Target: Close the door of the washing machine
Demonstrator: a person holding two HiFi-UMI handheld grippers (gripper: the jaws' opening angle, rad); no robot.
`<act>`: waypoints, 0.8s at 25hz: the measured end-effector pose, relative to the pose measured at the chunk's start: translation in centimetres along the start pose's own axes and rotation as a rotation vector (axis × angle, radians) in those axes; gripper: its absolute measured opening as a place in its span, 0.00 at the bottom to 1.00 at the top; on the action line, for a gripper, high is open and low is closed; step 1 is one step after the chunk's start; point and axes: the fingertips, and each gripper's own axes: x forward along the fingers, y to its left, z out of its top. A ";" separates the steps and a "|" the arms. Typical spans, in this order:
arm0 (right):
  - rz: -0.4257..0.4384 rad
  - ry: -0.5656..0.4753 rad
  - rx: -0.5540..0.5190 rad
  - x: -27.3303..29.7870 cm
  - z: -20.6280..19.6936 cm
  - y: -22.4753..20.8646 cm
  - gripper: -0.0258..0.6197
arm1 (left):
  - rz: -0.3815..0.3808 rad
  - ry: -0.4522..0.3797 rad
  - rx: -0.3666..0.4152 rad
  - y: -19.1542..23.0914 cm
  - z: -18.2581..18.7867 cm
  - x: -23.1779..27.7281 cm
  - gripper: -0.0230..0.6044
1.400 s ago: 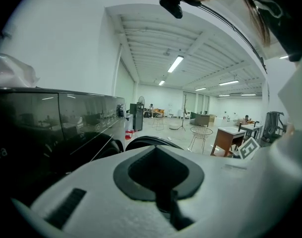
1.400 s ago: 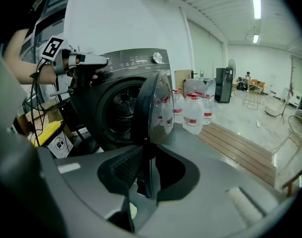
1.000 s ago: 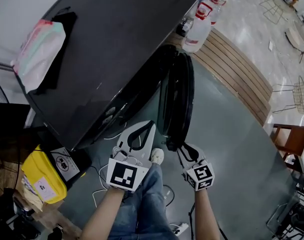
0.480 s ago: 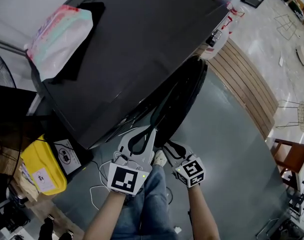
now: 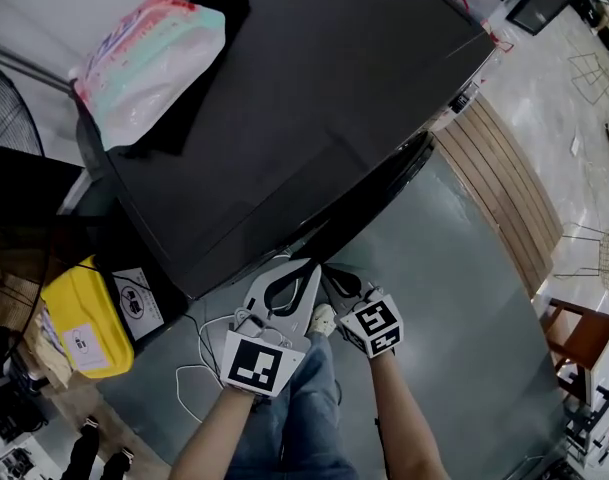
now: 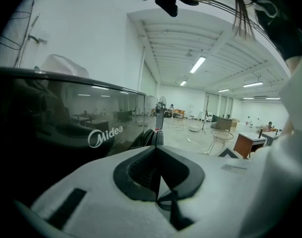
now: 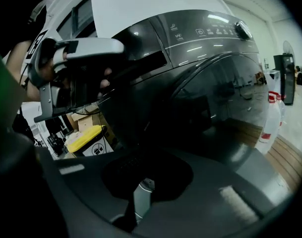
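My white left gripper (image 5: 312,271) jaws pressed together, my grey right gripper (image 5: 336,278) jaws just closed on nothing, beside dark round washing machine door (image 5: 384,193)

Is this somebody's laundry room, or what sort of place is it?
Likely a large open hall, not a home: a washing machine stands under ceiling strip lights, wire chair and desk scattered beyond.

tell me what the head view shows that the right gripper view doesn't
Only the head view: the washing machine's flat top with a pink and green bag lying on it, and the wooden slat strip on the floor beside the machine.

Only the right gripper view: the control panel with its knob, and the face of the door.

Both: the washing machine itself, the yellow bin next to it, and the left gripper.
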 end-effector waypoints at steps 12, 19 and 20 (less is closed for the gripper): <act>-0.007 -0.038 0.046 2.0 1.3 0.0 0.06 | 0.033 -0.008 -0.028 1.4 -0.2 -0.6 0.05; -0.015 -0.046 0.064 2.2 1.2 -0.1 0.06 | 0.046 -0.014 -0.029 2.3 -0.1 -0.4 0.05; -0.017 -0.044 0.065 2.2 1.2 0.0 0.06 | 0.046 -0.012 -0.027 2.3 -0.1 -0.4 0.05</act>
